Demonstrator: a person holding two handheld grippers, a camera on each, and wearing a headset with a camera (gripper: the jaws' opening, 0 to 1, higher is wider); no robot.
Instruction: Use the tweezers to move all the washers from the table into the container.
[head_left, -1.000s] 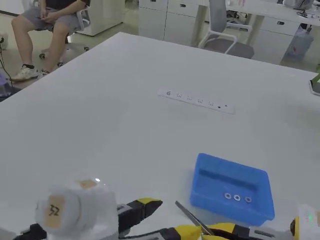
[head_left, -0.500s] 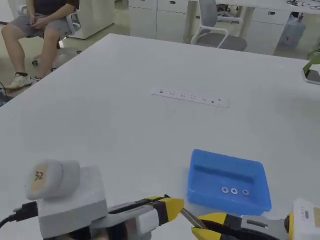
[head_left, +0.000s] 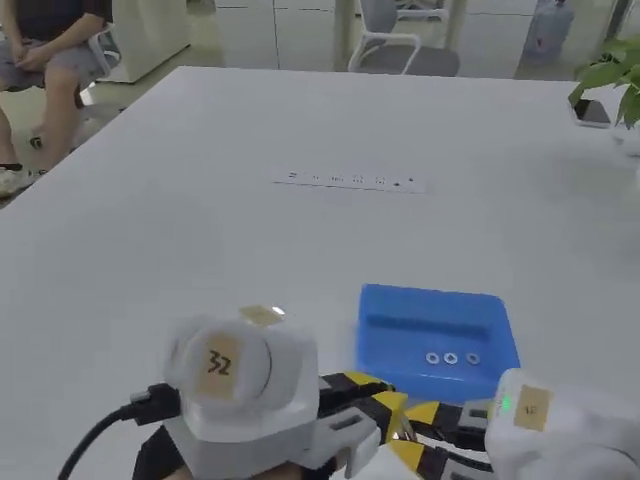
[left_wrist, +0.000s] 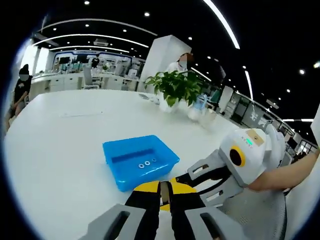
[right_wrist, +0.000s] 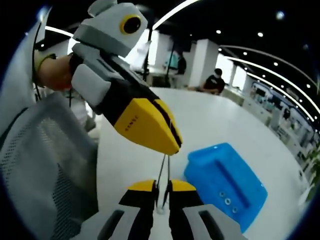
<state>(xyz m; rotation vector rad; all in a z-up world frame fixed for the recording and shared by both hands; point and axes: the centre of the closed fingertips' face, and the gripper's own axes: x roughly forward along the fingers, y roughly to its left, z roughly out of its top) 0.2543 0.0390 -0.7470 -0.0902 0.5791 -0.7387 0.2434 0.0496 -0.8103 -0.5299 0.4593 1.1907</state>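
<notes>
While right tool (right_wrist: 163, 191) clamps tweezers (right_wrist: 165, 167) and left tool (left_wrist: 164, 187) pinches far end, I loosen one only once other holds; three washers (head_left: 450, 358) lie in container (head_left: 400, 318).

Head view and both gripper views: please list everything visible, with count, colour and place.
Table: one, white, under everything.
Container: one, blue, on the table's near side.
Washers: three, silver, inside the container.
Power strip: one, white, mid-table.
Plant: one, green, far right.
Seated person: one, far left, beyond the table.
Tweezers: one, silver, held above the table.
Left gripper: one, yellow-black, jaws together.
Right gripper: one, yellow-black, shut on the tweezers.
</notes>
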